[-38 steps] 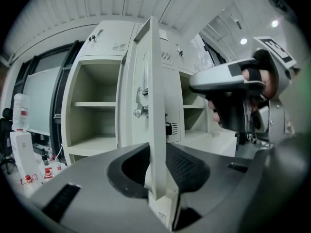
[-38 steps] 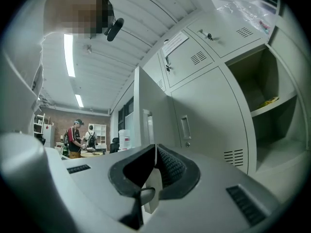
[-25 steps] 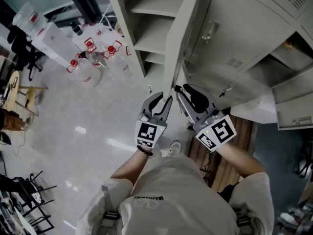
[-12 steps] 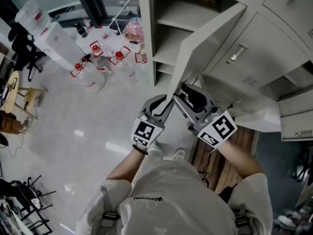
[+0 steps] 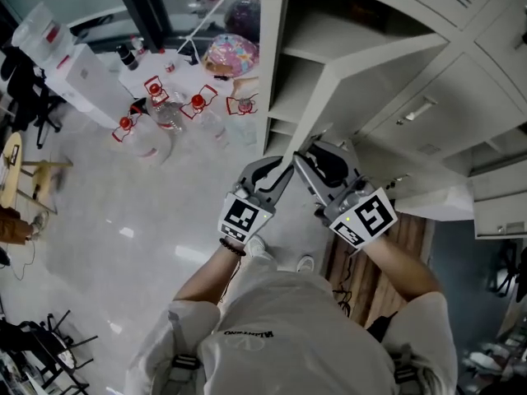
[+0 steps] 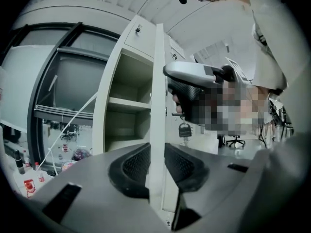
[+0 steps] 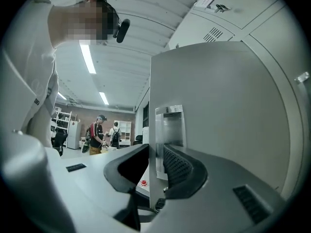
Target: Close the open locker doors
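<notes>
Head view: door (image 5: 358, 71) nearer shut — left gripper (image 5: 276, 169) and just-closed right gripper (image 5: 323, 156) clamp it.

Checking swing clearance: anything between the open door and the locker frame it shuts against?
Nothing visible does. The gap between the door and its open compartment is bare, and nothing juts out past the shelves.

I stand on a pale, shiny floor (image 5: 140, 229) in front of the open locker (image 5: 277, 64). Left of the locker, several clear jugs with red caps (image 5: 163, 115) are on this floor. White boxes (image 5: 76, 66) are further left of them. A colourful bag (image 5: 230, 53) lies just beside the locker. Right of the locker's foot, wooden boards (image 5: 375, 282) lie on the floor.
</notes>
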`<state>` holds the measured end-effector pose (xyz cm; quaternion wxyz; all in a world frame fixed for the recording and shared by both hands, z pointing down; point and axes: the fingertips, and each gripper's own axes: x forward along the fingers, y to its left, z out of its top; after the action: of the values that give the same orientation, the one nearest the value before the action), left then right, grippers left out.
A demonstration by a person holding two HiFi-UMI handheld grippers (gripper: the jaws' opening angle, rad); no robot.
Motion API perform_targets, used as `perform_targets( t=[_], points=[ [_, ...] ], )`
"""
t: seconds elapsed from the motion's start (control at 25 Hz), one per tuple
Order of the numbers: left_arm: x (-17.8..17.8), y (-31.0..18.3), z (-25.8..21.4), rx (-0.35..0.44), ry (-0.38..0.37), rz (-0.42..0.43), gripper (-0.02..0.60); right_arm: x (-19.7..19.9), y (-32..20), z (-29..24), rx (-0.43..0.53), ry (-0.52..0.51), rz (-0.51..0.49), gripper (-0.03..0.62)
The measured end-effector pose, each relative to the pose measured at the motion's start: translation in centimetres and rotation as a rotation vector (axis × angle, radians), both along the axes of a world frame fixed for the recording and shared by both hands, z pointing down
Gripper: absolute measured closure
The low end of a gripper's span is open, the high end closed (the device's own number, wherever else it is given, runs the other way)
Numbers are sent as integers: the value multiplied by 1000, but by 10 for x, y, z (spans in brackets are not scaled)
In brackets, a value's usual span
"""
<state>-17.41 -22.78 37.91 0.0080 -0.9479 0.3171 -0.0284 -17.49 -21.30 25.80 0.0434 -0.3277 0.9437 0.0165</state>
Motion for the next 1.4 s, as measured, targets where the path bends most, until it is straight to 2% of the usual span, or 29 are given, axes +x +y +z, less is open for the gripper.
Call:
perform_targets(
  t=[0.16,0.32,0.44,0.68,0.92,1.16,1.4],
  points=[
    [-11,-19,0,1,25,-4,485,-8,-19,-1,15,20,31,496],
    [-39,-34,-1,25,59,-109,513,-13,-47,0,10,22,67,506],
    [-57,-44,-2,41,77,-174,552,-14,-71,-1,-1,7,109,548],
    [-57,-74,-27,99,97,-189,559,-17,-114,-4,-14,-22,202,554],
    [-44,-111,-29,103,58,-203,575,-16,-144,-2,-8,-29,281,560],
    [-26,-140,-11,79,-17,-212,577,-17,-154,-2,7,-36,325,560],
    [-21,-157,-9,95,-33,-275,577,-14,-167,-2,8,-41,376,560]
  ],
)
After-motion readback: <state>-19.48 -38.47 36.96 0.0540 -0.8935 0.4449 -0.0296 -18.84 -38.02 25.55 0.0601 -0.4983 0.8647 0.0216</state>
